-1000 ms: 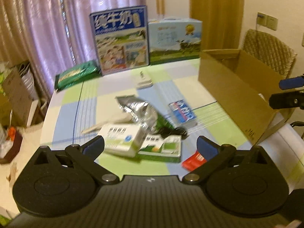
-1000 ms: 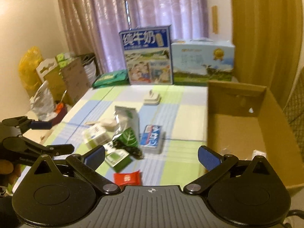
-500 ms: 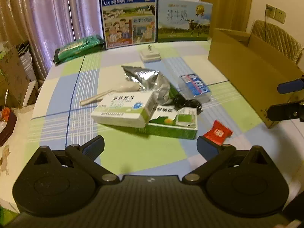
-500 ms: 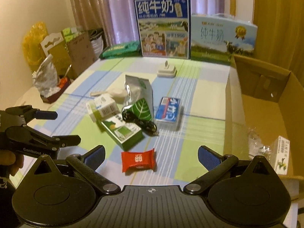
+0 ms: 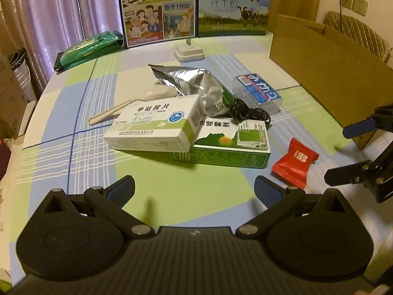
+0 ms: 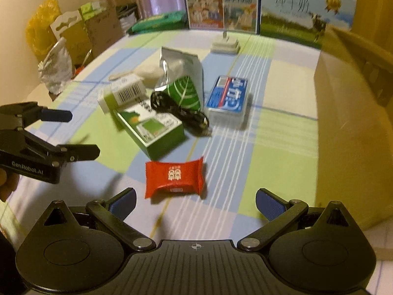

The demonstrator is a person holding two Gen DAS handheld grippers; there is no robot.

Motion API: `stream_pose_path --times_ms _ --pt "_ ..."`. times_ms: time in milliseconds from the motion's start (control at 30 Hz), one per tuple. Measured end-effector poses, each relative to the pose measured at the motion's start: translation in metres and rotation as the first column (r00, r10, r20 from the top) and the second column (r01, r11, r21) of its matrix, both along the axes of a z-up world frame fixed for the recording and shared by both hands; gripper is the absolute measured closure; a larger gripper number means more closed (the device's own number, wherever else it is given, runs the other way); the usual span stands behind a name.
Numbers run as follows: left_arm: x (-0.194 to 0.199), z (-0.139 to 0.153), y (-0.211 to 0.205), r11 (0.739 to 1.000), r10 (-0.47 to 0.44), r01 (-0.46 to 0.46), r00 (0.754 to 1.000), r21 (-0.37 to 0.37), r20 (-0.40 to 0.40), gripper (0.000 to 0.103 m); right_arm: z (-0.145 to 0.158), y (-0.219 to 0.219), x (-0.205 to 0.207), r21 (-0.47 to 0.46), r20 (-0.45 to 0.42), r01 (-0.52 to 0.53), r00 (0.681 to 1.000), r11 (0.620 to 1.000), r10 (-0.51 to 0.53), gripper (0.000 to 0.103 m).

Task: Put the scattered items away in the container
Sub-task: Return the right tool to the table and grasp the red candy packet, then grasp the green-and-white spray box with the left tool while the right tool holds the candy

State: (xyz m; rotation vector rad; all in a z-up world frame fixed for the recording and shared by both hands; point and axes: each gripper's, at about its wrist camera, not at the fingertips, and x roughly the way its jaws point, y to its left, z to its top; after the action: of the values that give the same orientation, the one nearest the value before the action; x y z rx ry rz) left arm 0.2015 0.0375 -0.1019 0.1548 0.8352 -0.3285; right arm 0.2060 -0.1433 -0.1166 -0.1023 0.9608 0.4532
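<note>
Tabletop [image 5: 152,191]; both grippers wide, empty.

Your left gripper [image 5: 194,188] hovers with its jaws spread wide, nothing between the blue pads. Your right gripper [image 6: 195,200] is likewise wide open and empty, level with it. A hand [image 6: 7,184] grips the left tool's handle.

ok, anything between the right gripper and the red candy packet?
Nothing visible. The red candy packet lies alone on the tablecloth just ahead of the open right gripper, apart from the green box behind it.
</note>
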Motion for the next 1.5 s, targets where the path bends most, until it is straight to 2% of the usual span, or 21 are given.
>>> stream_pose_path --times_ms 333,600,700,767,833,900,1200,1333,1500 --pt "0.024 -0.016 -0.003 0.997 -0.061 0.06 0.998 -0.055 -0.025 0.001 -0.024 0.011 0.015 -0.008 -0.01 -0.047 0.999 0.999 0.047 0.003" --pt "0.036 -0.021 -0.009 0.991 -0.097 0.093 0.995 -0.096 -0.029 0.001 -0.03 0.012 0.019 -0.005 0.01 -0.076 0.997 0.997 0.076 0.013" --pt "0.04 -0.023 -0.01 0.993 -0.089 0.087 0.996 -0.082 -0.024 0.001 -0.028 0.013 0.019 -0.02 0.026 -0.087 0.996 0.996 0.087 0.023" --pt "0.041 -0.023 -0.009 0.993 -0.08 0.078 0.997 -0.087 -0.019 0.001 -0.027 0.013 0.02 -0.029 0.036 -0.091 0.995 0.995 0.092 0.036" --pt "0.042 -0.022 -0.007 0.993 -0.075 0.073 0.997 -0.097 -0.019 0.001 -0.026 0.012 0.021 -0.029 0.039 -0.1 0.994 0.995 0.101 0.044" --pt "0.041 -0.022 -0.008 0.993 -0.079 0.077 0.997 -0.091 -0.017 0.001 -0.026 0.012 0.022 -0.031 0.04 -0.111 0.993 0.993 0.112 0.047" --pt "0.036 -0.022 -0.011 0.993 -0.115 0.115 0.993 -0.037 -0.004 0.001 -0.027 0.012 0.031 -0.029 0.063 -0.096 0.993 0.995 0.098 0.047" --pt "0.033 -0.02 -0.008 0.994 -0.11 0.11 0.994 -0.02 -0.003 0.001 -0.028 0.017 0.038 -0.037 0.078 -0.129 0.988 0.991 0.132 0.054" --pt "0.027 -0.016 -0.008 0.991 -0.129 0.129 0.992 0.022 -0.011 0.001 -0.031 0.024 0.041 -0.044 0.089 -0.197 0.976 0.979 0.201 0.055"
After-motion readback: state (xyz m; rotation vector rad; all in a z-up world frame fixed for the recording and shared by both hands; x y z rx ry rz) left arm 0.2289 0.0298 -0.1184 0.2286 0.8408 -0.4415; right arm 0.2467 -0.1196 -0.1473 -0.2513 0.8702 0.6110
